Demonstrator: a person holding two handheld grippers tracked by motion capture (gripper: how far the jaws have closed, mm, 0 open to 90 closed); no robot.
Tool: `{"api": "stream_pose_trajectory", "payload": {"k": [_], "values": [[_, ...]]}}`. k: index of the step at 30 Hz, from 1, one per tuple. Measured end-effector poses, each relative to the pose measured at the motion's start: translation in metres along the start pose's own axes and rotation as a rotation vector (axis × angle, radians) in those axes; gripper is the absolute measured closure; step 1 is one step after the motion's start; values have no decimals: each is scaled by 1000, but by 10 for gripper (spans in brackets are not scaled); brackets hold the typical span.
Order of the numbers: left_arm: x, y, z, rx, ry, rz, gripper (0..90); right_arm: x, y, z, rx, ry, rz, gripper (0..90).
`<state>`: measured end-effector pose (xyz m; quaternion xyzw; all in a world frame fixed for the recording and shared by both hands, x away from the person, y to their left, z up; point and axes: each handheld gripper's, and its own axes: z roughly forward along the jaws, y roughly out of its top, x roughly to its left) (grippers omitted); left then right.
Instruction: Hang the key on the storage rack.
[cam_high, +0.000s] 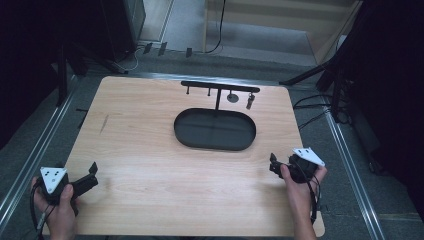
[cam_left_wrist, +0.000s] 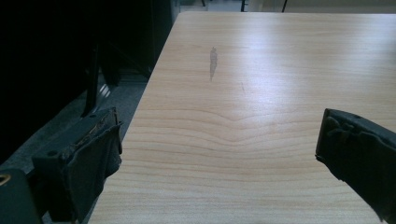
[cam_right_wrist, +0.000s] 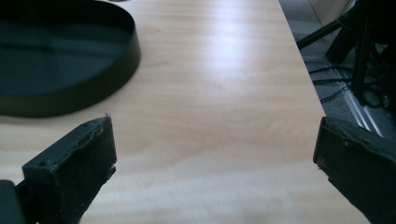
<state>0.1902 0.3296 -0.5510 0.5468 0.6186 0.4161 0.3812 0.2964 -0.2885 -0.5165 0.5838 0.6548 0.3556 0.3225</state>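
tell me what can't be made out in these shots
- Two small items hanging from the rack over the oval tray: too small in the high view to identify.
- Tray in the right gripper view: cut off by the left and top edges.
- Left gripper and right gripper: both open and empty, bodies partly covered by the hands in the high view.
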Motion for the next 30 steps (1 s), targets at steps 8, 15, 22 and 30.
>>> {"api": "stream_pose_trajectory", "payload": {"k": [8,15,22,30], "values": [[-4,-1,-3,0,-10,33,6,-28,-41,-15,-47,49,58,0],[-1,-1,-2,6,-26,19,6,-39,-55,-35,-65,46,49,0],[0,-1,-2,6,-21,9,6,-37,-59,-42,-98,45,40,0],[5,-1,-1,10,-35,-45,0,-37,-59,-41,-93,-8,64,23]]}}
